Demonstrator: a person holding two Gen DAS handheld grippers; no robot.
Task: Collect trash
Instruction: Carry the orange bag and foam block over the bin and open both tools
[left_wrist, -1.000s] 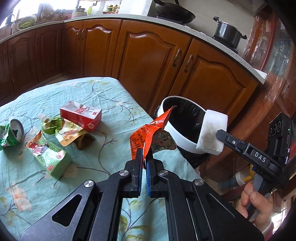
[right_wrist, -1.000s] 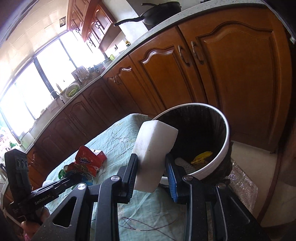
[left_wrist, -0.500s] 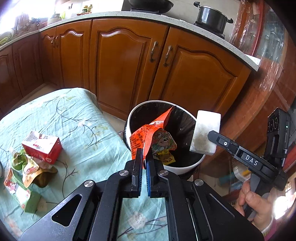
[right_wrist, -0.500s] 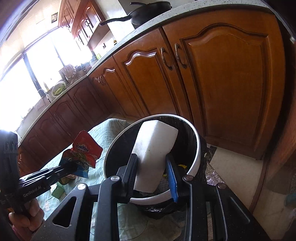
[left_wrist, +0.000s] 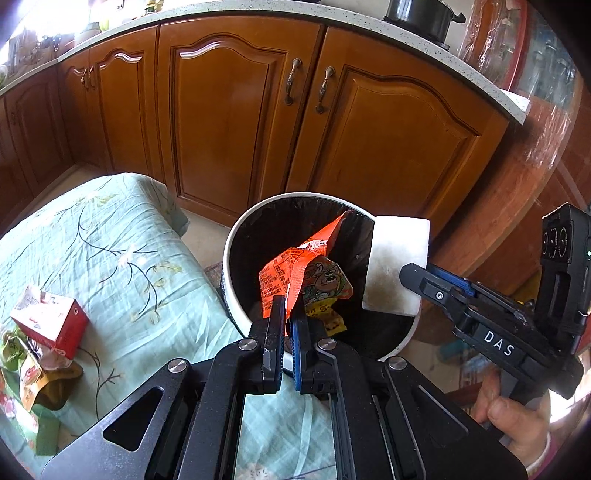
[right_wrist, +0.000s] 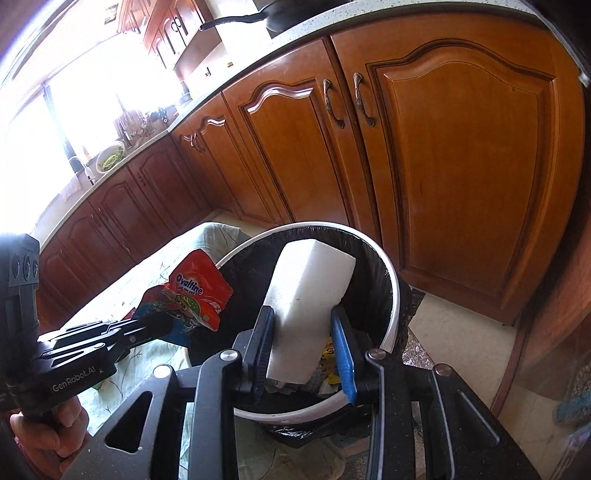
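Observation:
A white round bin (left_wrist: 236, 236) lined with a black bag stands on the floor beside the table; some trash lies at its bottom. My left gripper (left_wrist: 289, 306) is shut on an orange snack wrapper (left_wrist: 295, 266), which hangs over the bin's mouth. From the right wrist view the same wrapper (right_wrist: 197, 295) shows its Ovaltine print at the bin's (right_wrist: 393, 314) left rim. My right gripper (right_wrist: 304, 321) is shut on a white foam block (right_wrist: 308, 310), upright above the bin's opening. That foam block (left_wrist: 397, 266) sits over the bin's right rim in the left wrist view.
A table with a pale green floral cloth (left_wrist: 92, 251) lies left of the bin. On it are a red carton (left_wrist: 51, 325) and crumpled wrappers (left_wrist: 29, 373). Brown wooden cabinets (left_wrist: 258, 122) stand close behind the bin, with a black pot (left_wrist: 421, 14) on the counter. A hand (left_wrist: 517, 417) holds the right gripper.
Both grippers have moved off the table toward the bin. The wrapper and the foam block now hang over its opening instead of beside it. Neither grip has changed.

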